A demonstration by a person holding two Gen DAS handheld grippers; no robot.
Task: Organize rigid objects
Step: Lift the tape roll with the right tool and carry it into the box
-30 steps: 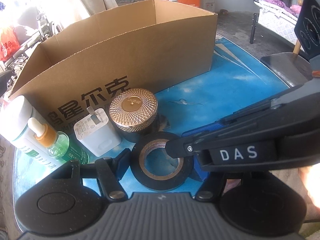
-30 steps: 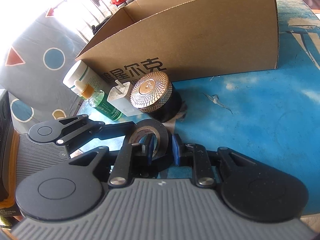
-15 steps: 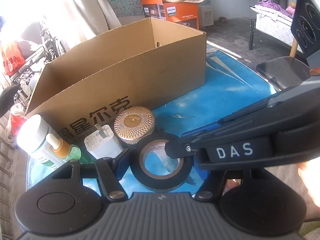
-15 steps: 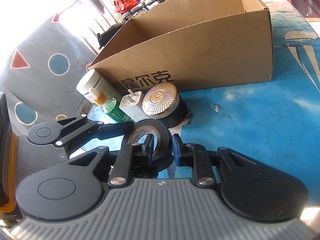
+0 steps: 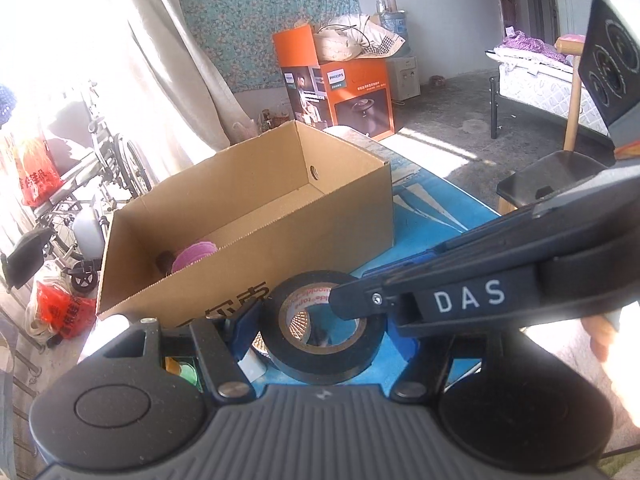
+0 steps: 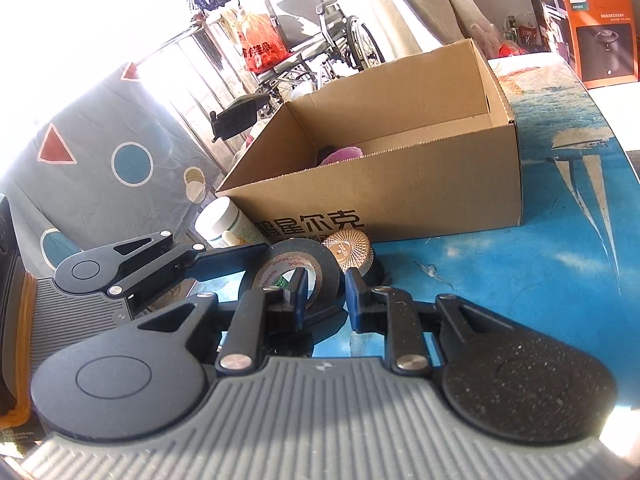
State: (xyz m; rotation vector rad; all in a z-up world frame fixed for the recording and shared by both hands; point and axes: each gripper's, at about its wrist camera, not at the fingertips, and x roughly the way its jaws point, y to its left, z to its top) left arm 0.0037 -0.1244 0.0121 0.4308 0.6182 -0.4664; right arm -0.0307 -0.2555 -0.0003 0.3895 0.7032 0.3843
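From my left wrist camera, my left gripper (image 5: 324,332) has its two blue pads pressed against the outer sides of the black tape roll (image 5: 325,364), holding it raised off the blue tabletop (image 5: 436,216). My right gripper's finger, marked DAS, reaches in from the right with its tip inside the roll's hole. Just behind the roll stands the open cardboard box (image 5: 248,216), with something pink (image 5: 195,255) lying in its near left corner. An orange carton (image 5: 352,92) sits on the floor beyond.

From my right wrist camera, my right gripper (image 6: 325,294) is clamped on the tape roll's (image 6: 298,264) wall, one pad inside the hole and one outside. My left gripper (image 6: 224,262) comes in from the left against the same roll. Beyond the roll a jar with a copper-coloured lid (image 6: 349,252) and a white bottle (image 6: 222,220) stand on the tabletop (image 6: 520,280), close to the front of the cardboard box (image 6: 400,184).
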